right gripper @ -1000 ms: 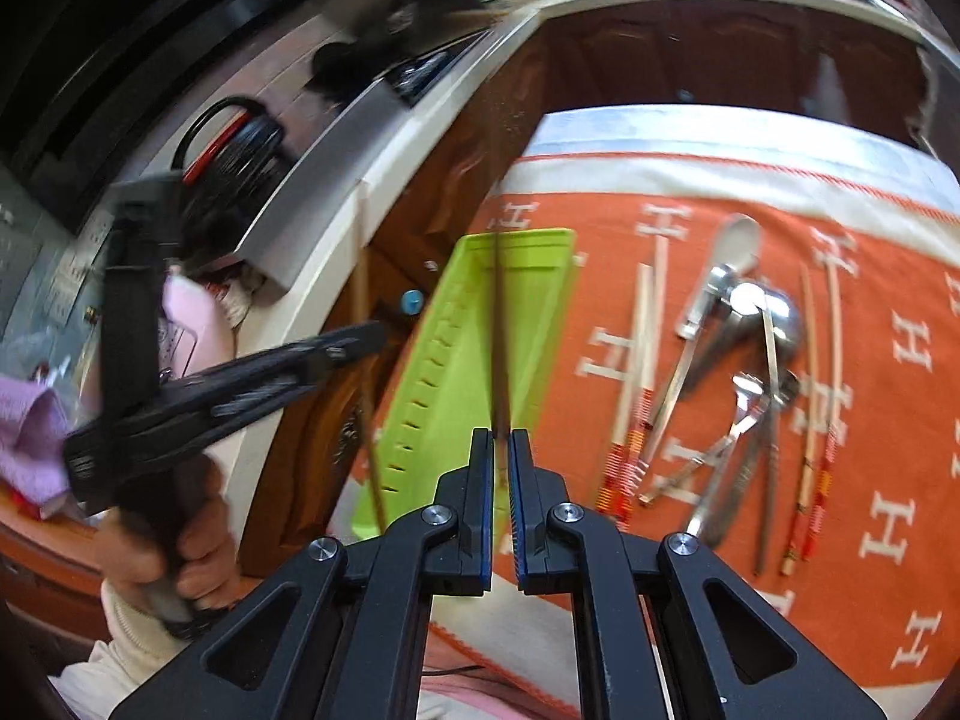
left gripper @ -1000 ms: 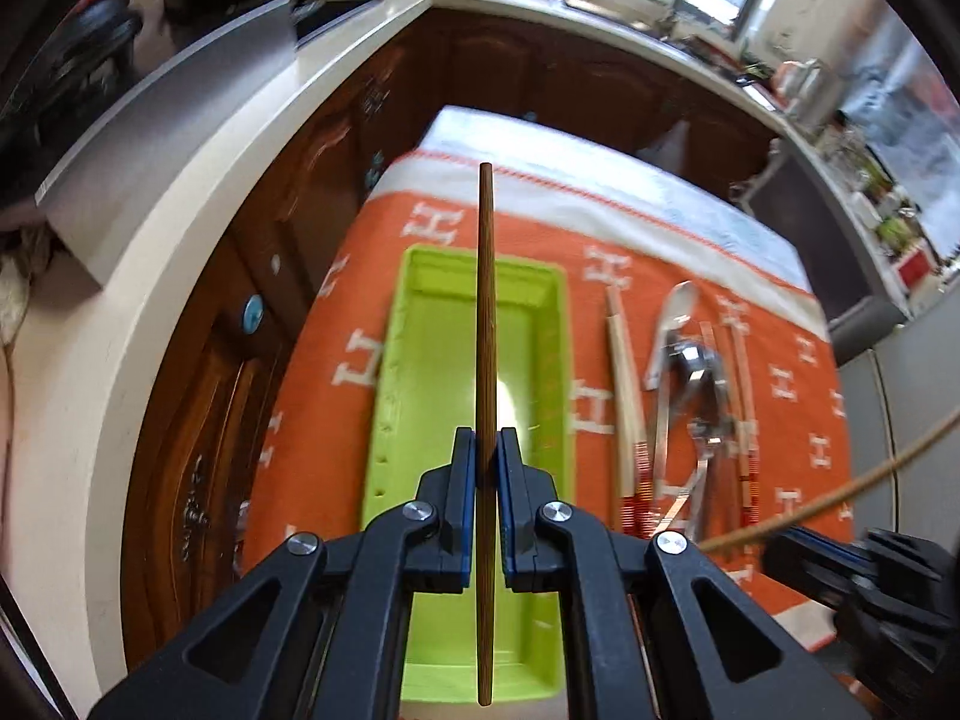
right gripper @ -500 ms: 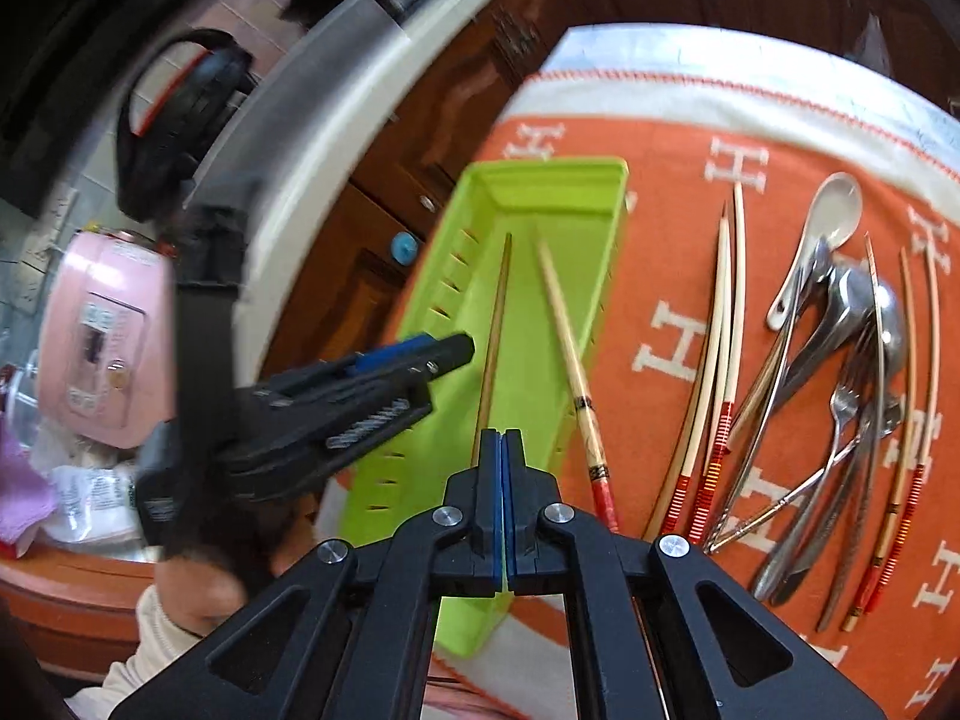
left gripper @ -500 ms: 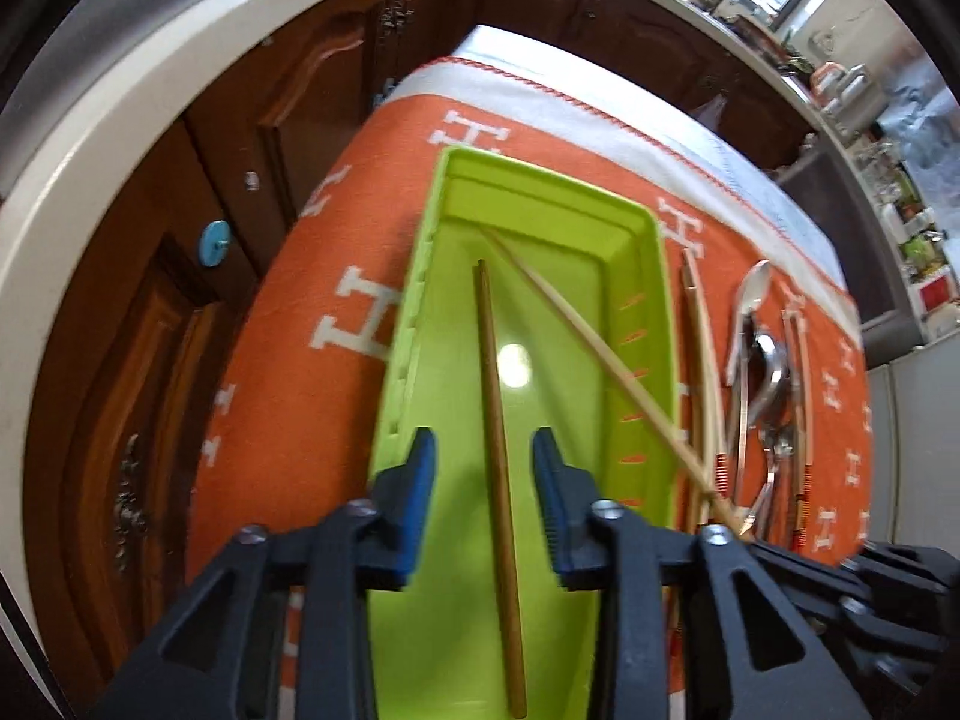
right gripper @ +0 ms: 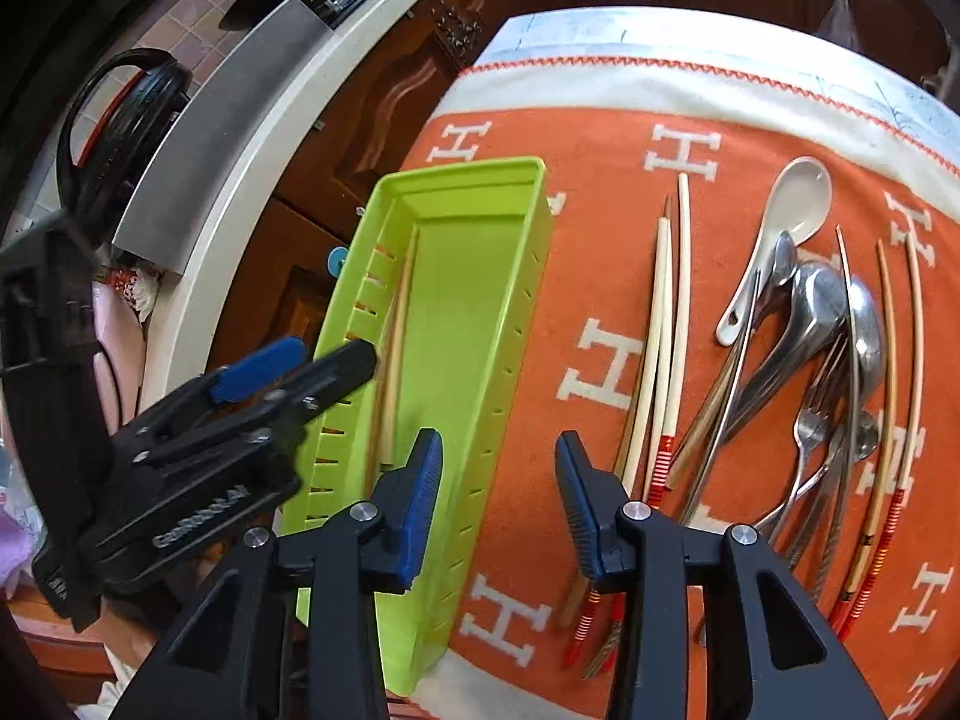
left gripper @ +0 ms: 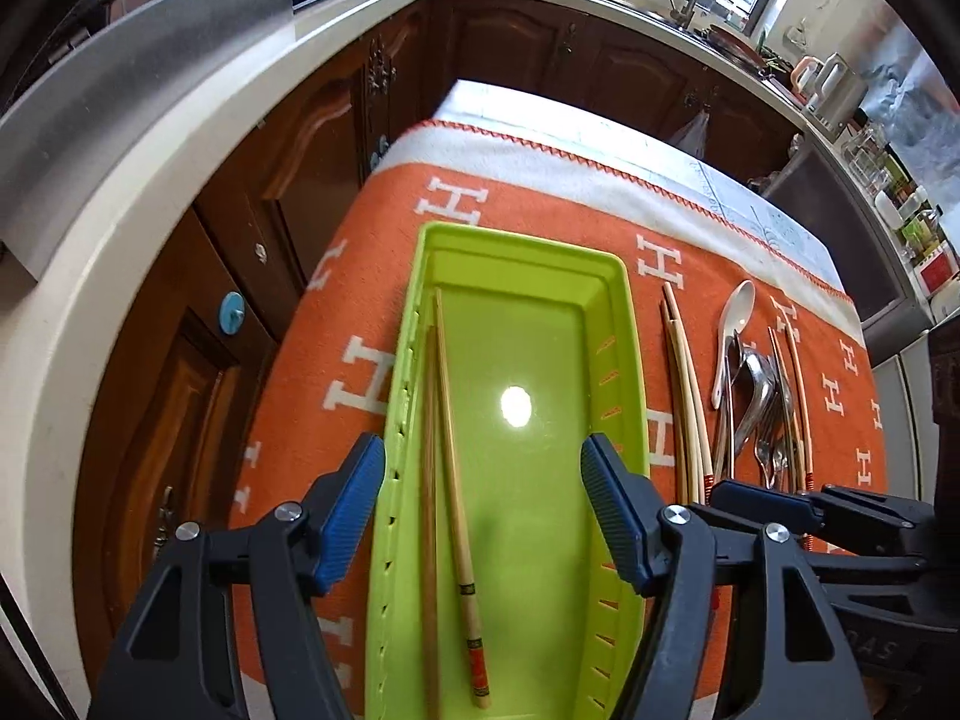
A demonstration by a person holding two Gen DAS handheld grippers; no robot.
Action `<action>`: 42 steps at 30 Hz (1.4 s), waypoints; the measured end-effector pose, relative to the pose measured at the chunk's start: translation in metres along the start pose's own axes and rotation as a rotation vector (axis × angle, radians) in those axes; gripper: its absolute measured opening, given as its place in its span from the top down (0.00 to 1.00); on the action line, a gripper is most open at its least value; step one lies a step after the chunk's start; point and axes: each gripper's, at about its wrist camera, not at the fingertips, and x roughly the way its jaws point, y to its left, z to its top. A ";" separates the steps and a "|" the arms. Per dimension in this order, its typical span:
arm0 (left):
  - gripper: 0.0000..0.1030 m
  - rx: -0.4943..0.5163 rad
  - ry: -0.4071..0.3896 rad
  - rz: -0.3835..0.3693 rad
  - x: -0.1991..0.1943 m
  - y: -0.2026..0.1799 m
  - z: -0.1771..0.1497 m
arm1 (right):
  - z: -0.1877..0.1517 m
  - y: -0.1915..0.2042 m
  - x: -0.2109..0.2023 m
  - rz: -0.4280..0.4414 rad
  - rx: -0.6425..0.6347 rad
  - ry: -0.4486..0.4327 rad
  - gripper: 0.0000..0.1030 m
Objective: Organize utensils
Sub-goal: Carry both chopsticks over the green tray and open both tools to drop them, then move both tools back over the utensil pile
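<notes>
Left tool spread wide, holding nothing, above the green tray; two chopsticks lie along the tray's left wall; right tool also apart and empty; spoons and forks lie heaped on the orange cloth covering the desk.

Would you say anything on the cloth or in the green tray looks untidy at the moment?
Only the metal spoons and forks: they lie heaped, crossing each other beside the white spoon. The two chopsticks in the green tray lie neatly together.
</notes>
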 end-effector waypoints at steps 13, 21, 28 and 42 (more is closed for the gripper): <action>0.34 0.070 -0.016 -0.004 -0.024 -0.025 -0.012 | -0.029 -0.023 -0.022 -0.007 0.041 -0.018 0.61; 0.34 0.116 -0.017 -0.044 -0.036 -0.057 -0.024 | -0.051 -0.045 -0.070 -0.015 0.065 -0.105 0.61; 0.35 0.151 -0.035 -0.071 -0.046 -0.084 -0.029 | -0.075 -0.063 -0.115 -0.087 0.051 -0.220 0.61; 0.50 0.167 0.049 -0.147 -0.017 -0.123 -0.012 | -0.090 -0.118 -0.182 -0.177 0.118 -0.261 0.61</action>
